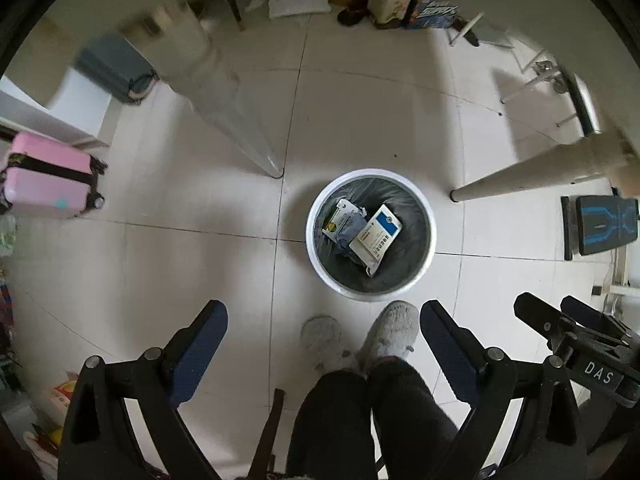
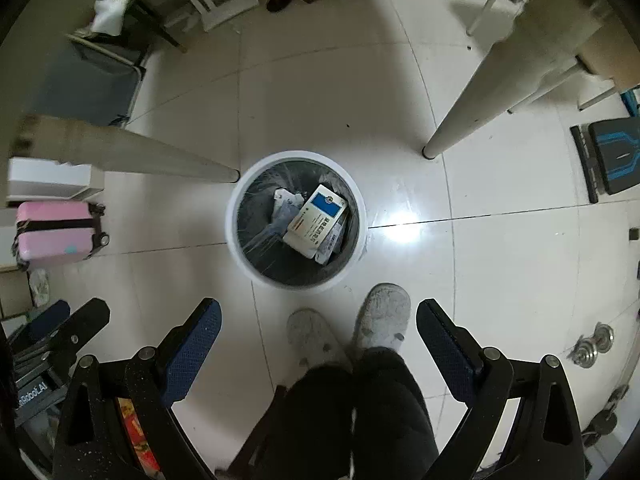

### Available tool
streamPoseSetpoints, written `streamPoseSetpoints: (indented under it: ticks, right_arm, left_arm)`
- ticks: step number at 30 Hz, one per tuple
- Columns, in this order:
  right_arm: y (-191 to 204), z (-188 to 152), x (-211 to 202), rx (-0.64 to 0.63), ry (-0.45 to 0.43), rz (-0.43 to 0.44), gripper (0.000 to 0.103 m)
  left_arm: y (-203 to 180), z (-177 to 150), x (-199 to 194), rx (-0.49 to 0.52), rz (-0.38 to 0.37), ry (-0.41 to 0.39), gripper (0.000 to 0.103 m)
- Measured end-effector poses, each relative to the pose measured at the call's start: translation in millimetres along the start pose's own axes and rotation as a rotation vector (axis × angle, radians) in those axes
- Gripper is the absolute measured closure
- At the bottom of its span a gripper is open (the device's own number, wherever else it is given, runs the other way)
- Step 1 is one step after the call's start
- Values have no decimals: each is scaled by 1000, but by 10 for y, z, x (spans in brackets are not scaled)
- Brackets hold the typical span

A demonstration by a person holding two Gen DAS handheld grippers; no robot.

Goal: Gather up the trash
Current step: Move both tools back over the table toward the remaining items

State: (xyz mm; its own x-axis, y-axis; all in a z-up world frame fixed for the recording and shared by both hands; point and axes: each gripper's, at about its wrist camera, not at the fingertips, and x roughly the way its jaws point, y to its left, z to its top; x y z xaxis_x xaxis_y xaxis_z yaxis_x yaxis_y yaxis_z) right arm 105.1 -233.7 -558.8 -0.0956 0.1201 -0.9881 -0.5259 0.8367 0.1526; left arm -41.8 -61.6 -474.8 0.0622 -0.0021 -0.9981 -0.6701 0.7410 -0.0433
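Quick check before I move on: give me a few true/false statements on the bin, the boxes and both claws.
1. Both claws are open and empty. True: left claw, right claw.
2. The bin has tipped over. False: it stands upright.
3. A white and blue box lies in the bin. True.
4. The bin has no liner. False: a dark bag lines it.
5. The pink suitcase is inside the bin. False: it stands on the floor apart.

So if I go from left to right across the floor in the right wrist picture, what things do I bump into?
Pink suitcase → white trash bin with boxes inside → round table leg → black and blue board.
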Motion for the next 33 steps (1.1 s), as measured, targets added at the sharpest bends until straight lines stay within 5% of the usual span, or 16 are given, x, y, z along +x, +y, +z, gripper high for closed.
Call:
streamPoseSetpoints:
  ticks: [11,18,25,30,33]
  right_arm:
    - [254,-420,-1742,-12,-88,34,4]
    - [387,-226,-2745,-14,-199,100,4]
    - [394,639,-3236,-25,-251,95,4]
    - [174,1792,-3356,-39,-257,80,4]
    - [24,2661,-3409,-49,-261,64,4]
  left_arm:
    - [-5,-133,-1498,23,-21,-114,4]
    - [-81,147,-2037,0,21,-208,4]
    - [-167,896,-2258,-69,74,-263,4]
    - [-226,1735,-2208,-180,93,-251,4]
    - [-262,2312,-2135,-291,28,-214,4]
